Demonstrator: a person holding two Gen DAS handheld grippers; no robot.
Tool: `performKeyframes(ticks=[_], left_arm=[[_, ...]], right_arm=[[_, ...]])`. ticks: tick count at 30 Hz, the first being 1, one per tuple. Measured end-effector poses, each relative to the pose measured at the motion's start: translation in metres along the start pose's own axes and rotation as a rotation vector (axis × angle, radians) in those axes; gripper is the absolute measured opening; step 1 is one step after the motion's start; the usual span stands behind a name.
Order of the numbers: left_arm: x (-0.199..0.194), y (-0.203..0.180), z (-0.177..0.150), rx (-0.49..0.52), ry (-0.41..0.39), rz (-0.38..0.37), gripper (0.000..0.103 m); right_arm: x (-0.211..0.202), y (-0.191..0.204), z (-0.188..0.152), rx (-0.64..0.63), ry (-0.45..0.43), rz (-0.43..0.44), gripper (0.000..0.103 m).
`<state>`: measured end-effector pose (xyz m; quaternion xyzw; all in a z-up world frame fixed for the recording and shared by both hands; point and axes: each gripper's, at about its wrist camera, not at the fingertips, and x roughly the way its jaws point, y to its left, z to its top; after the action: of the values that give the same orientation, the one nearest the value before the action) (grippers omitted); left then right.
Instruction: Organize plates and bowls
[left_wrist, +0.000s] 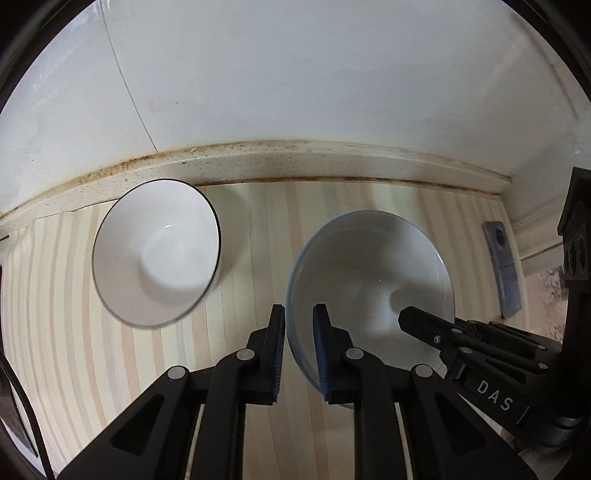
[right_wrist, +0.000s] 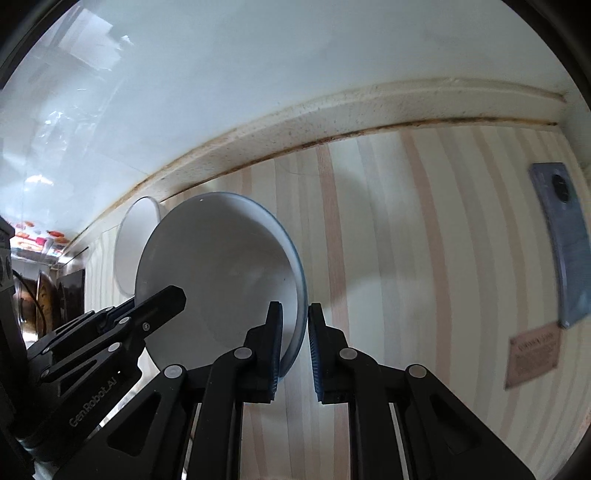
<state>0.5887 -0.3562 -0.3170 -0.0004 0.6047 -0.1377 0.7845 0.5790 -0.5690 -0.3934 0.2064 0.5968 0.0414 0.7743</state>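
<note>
A: Which step is this?

B: Nearest us, the left gripper (left_wrist: 299, 314) straddles the near-left rim of the blue-rimmed bowl (left_wrist: 369, 266), one finger inside, one outside, with a sliver of gap showing (so around the wall, not pinching it). The right gripper (right_wrist: 295, 314) brackets the opposite rim the same way, jaws apart. I'd call it taking hold of the bowl from both sides.

A: And next?

B: Both would need to close on the rim, then lift level. The likely target is the black-rimmed bowl (left_wrist: 157, 251), standing to the left on the striped counter (left_wrist: 251, 229) (nesting is my guess).

A: Room to move?

B: Bare counter lies between the bowls. Further right a phone (right_wrist: 565, 243) lies well apart. Farthest off, the stained ledge (left_wrist: 295, 158) and wall (left_wrist: 295, 74) close the back.
</note>
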Motion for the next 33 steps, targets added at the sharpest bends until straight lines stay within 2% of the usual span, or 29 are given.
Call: performKeyframes(ticks=[6,11,16,22,33], left_arm=[[-0.04,-0.007,-0.028,0.023,-0.01,-0.05,0.013],[-0.066,-0.016,-0.062,0.057,0.005,-0.091,0.013],[-0.087,-0.024,-0.098,0.098,0.012,-0.102,0.013],[-0.08,-0.028,-0.131,0.102,0.113,-0.131,0.013],[-0.06,-0.034,-0.168,0.136,0.191,-0.099,0.013]], right_arm=[[-0.044,0.004,-0.036,-0.016,-0.023,0.002,0.015],[-0.079,-0.001,-0.085,-0.013,-0.027,-0.006,0.015],[-0.094,-0.006,-0.133,0.008,0.0,0.002,0.015],[-0.099,-0.011,-0.176,0.032,0.045,-0.001,0.015],[-0.073,-0.022,-0.217,0.081,0.108,-0.006,0.015]])
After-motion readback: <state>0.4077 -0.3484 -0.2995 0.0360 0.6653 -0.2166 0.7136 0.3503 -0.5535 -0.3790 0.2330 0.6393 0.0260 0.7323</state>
